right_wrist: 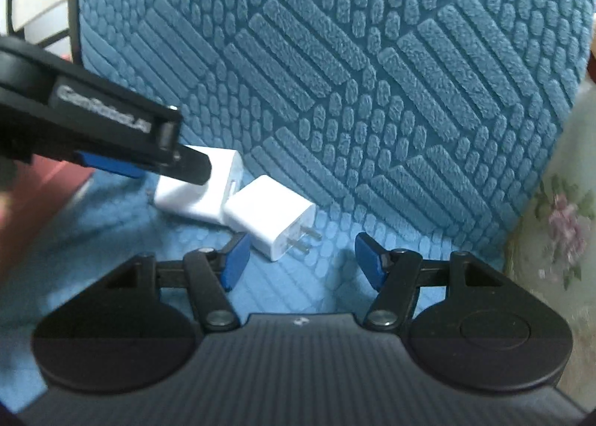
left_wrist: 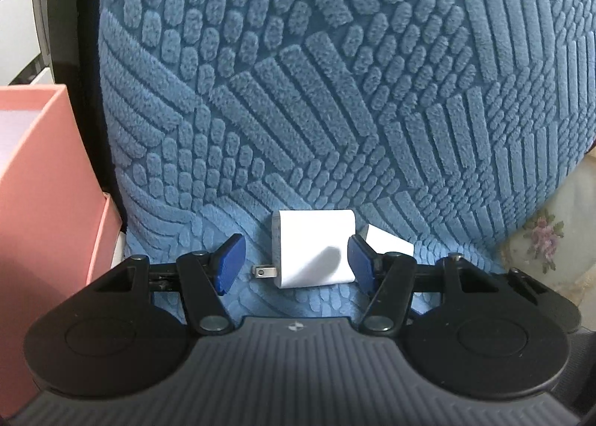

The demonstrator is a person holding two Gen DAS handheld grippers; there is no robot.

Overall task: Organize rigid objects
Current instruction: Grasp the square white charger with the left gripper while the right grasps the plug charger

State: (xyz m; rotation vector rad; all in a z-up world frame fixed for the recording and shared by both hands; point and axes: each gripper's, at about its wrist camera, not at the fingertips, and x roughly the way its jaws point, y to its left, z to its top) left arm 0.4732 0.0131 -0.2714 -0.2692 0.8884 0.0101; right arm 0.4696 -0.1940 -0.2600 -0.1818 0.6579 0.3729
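**Left wrist view first: two white chargers on a blue cushion, pink box at the side**

Left wrist view: a pink box [left_wrist: 41,180] stands at the left edge, open at the top; the little of its inside that shows is pale, and no contents can be made out. Two white plug adapters lie on the blue textured cushion [left_wrist: 298,72]. The larger charger [left_wrist: 313,247] sits between the blue pads of the left gripper [left_wrist: 296,262], its metal prongs pointing left. The tongs are spread apart; the right pad looks to be at or against the charger's side, the left pad stands clear of it. The second charger [left_wrist: 387,241] lies just behind the right pad, partly hidden by it. A floral fabric [left_wrist: 547,236] shows at the right, beyond the cushion's edge.

Right wrist view: again two chargers, touching or nearly so. The larger charger [right_wrist: 201,187] lies farther back, partly covered by the left gripper [right_wrist: 111,161], which reaches in from the left and blocks the near approach to it. The second charger [right_wrist: 272,224] lies nearer, prongs pointing right, just beside the left pad of the right gripper [right_wrist: 301,260]. That gripper's tongs are wide apart and grasp nothing. The blue textured cushion [right_wrist: 372,90] fills the background, with floral fabric [right_wrist: 558,224] at the right.
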